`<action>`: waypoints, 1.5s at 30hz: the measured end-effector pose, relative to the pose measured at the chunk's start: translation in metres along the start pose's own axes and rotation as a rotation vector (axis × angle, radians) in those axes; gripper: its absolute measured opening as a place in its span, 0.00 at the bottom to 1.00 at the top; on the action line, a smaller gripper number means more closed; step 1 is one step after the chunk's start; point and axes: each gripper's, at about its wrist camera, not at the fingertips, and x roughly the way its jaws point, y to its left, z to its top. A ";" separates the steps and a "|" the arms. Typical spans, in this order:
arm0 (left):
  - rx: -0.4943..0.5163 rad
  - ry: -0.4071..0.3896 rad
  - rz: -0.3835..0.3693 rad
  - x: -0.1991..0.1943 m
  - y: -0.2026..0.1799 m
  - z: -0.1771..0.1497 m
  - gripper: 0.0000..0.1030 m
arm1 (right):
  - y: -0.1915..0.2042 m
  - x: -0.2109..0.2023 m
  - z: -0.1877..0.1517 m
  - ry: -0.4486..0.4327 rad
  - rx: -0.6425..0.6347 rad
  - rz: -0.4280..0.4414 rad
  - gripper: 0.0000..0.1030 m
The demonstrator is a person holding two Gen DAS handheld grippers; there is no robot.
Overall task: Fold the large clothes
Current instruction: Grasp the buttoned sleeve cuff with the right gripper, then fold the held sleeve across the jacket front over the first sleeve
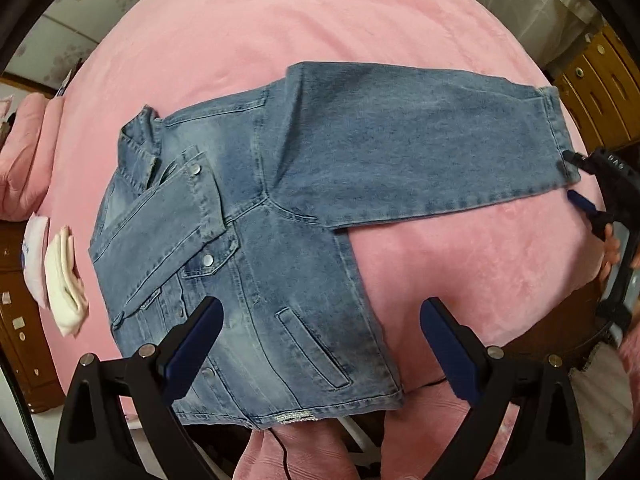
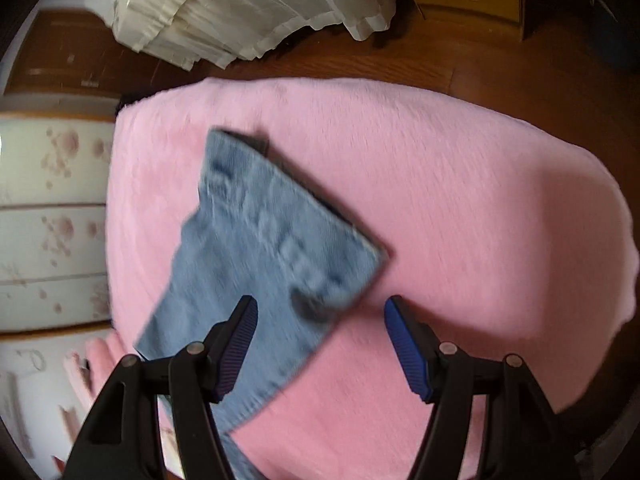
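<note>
Here the denim jacket (image 1: 256, 240) lies flat on the pink blanket (image 1: 280, 40), one sleeve already folded across its chest. The left gripper (image 1: 320, 344) hovers over the hem, jaws apart. Further right, the right gripper (image 2: 320, 340), also spread wide, nears the outstretched sleeve's cuff (image 2: 296, 248); pinch the cuff squarely before swinging it inward. Blur obscures the cuff's detail.

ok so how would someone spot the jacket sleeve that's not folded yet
Start at the pink plush blanket and find the blue denim jacket lying flat on it. One sleeve lies folded across its chest; the outstretched denim sleeve runs straight out sideways, its cuff at the open right gripper.
</note>
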 end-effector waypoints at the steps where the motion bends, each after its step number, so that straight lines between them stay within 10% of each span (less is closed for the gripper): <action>1: -0.009 0.005 -0.005 0.001 0.003 -0.001 0.95 | 0.000 -0.001 0.003 -0.011 0.010 0.014 0.54; 4: -0.055 0.019 -0.020 0.004 0.018 -0.005 0.95 | 0.006 0.001 0.006 -0.027 0.006 -0.023 0.29; 10: -0.180 0.023 -0.054 0.010 0.059 -0.017 0.95 | 0.005 -0.010 0.005 -0.084 0.007 -0.036 0.11; 33: -0.383 -0.243 -0.095 -0.014 0.284 -0.108 0.95 | 0.223 -0.134 -0.164 -0.404 -0.422 0.357 0.10; 45: -0.465 -0.221 -0.098 0.029 0.420 -0.183 0.95 | 0.343 -0.028 -0.348 -0.254 -0.662 0.367 0.10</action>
